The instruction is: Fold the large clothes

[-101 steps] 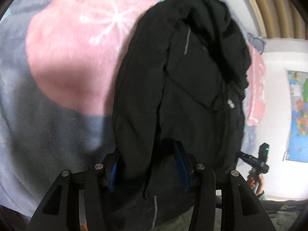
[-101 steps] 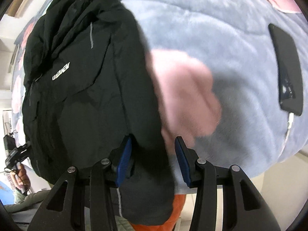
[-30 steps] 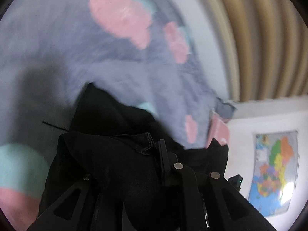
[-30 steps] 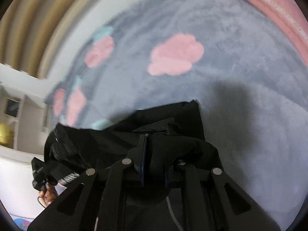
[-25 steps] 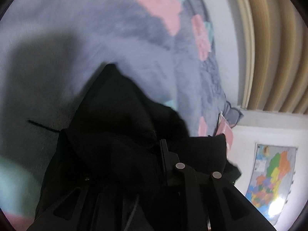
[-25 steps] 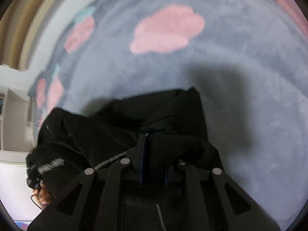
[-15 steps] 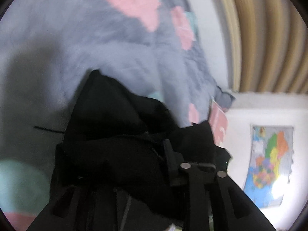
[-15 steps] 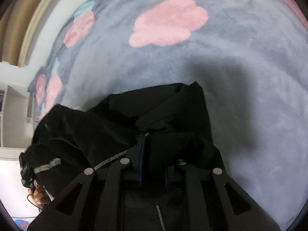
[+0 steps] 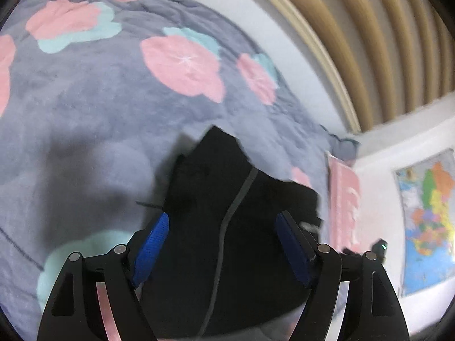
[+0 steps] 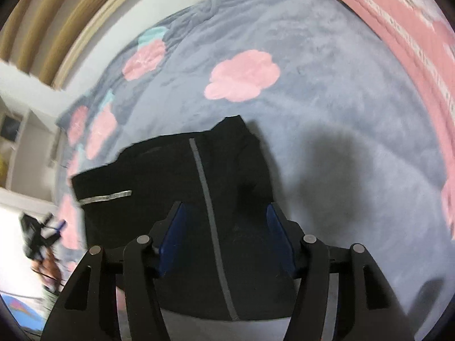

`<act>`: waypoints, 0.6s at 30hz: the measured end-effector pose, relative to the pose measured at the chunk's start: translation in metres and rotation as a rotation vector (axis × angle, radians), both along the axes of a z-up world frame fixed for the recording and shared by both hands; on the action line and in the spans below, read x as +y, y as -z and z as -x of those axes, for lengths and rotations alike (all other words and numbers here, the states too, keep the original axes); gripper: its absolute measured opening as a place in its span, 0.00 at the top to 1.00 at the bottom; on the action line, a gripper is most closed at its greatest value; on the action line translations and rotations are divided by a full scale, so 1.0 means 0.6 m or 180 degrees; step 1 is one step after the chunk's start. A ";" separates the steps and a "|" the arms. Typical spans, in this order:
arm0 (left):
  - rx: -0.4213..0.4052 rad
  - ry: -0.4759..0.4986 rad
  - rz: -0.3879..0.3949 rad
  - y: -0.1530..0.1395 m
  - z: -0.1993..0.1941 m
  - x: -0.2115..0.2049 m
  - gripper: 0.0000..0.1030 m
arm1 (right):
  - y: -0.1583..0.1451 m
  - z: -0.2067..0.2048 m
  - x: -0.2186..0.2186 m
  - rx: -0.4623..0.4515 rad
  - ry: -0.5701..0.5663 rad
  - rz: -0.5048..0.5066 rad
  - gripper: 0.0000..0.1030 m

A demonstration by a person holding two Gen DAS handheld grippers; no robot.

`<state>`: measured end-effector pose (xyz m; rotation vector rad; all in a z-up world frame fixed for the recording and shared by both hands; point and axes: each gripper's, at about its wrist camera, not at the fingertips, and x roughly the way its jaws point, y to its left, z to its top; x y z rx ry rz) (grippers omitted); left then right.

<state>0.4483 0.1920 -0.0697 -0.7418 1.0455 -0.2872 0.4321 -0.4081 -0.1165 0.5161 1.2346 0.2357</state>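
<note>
A black jacket [image 9: 227, 227] with a grey reflective stripe lies folded flat on the grey flowered blanket [image 9: 99, 99]. My left gripper [image 9: 221, 244] is open and empty just above its near part. In the right wrist view the same jacket [image 10: 193, 187] lies on the blanket [image 10: 327, 113], with a second short reflective strip on its left part. My right gripper [image 10: 226, 230] is open and empty over the jacket's near part. The other gripper shows small at the left edge of the right wrist view [image 10: 39, 236].
A pink pillow [image 10: 398, 28] lies at the blanket's far right; it also shows in the left wrist view [image 9: 342, 199]. A slatted wooden headboard [image 9: 369, 42] and a white wall with a coloured map [image 9: 426, 221] stand behind the bed.
Both grippers have opened and let go of the jacket. The fold they carried now lies flat on the blanket, and both grippers have drawn back from it.
</note>
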 end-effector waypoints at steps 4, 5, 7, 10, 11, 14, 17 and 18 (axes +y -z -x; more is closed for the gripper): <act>0.0185 0.0082 -0.0162 0.061 -0.070 -0.023 0.24 | 0.020 -0.047 0.032 -0.0211 -0.0298 0.0249 0.39; 0.0221 0.0109 -0.0116 0.077 -0.088 -0.026 0.24 | 0.026 -0.061 0.039 -0.0245 -0.0368 0.0310 0.39; 0.0269 0.0175 -0.0035 0.099 -0.114 -0.031 0.24 | 0.046 -0.092 0.047 -0.0284 -0.0489 0.0396 0.39; 0.0371 0.0335 -0.0075 0.124 -0.143 -0.040 0.24 | 0.086 -0.140 0.056 -0.0249 -0.0604 0.0452 0.39; 0.0421 0.0368 -0.0074 0.133 -0.148 -0.045 0.24 | 0.101 -0.154 0.059 -0.0226 -0.0626 0.0458 0.39; 0.0514 0.0443 0.0016 0.161 -0.161 -0.054 0.24 | 0.147 -0.188 0.074 -0.0066 -0.0733 0.0286 0.57; 0.0403 0.0446 -0.0100 0.153 -0.155 -0.066 0.62 | 0.141 -0.180 0.098 -0.0179 -0.0821 0.0404 0.80; 0.0340 0.0464 -0.0300 0.141 -0.144 -0.071 0.78 | 0.125 -0.169 0.100 -0.0281 -0.0811 0.0526 0.83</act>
